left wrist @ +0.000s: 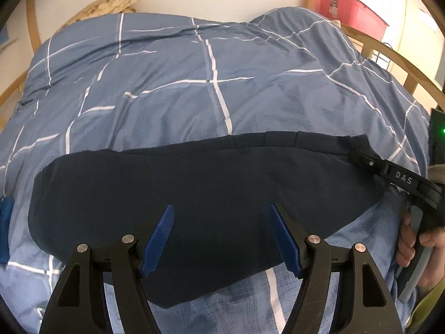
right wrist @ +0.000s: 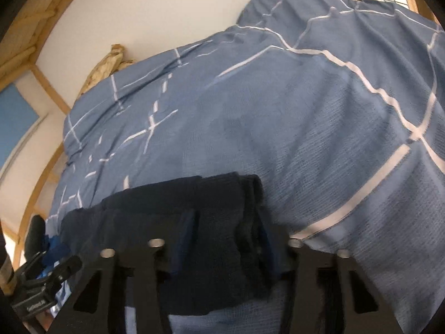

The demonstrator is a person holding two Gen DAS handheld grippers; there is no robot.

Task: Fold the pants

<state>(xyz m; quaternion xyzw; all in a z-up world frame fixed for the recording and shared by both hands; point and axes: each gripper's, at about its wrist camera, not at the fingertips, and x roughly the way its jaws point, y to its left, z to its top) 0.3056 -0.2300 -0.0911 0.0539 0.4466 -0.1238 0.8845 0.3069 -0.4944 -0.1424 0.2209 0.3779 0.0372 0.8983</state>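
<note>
Apparently clamped on navy pants' (left wrist: 194, 194) waistband at 3 o'clock: right gripper (right wrist: 222, 239) fingers. Spread wide, holding nothing, above pants on bed (left wrist: 167, 83): left gripper (left wrist: 221, 239).

A bed (left wrist: 411, 83) with a pale wooden frame carries everything, and a blue duvet (left wrist: 172, 78) crossed by thin white lines covers it, rumpled into soft folds and bulging higher toward the far right. Directly on the duvet lie the dark navy pants (left wrist: 200, 194), spread as a broad flat band across the near side. At the far edge, against the white wall, a tan mottled pillow (left wrist: 111, 4) shows behind the duvet.
</note>
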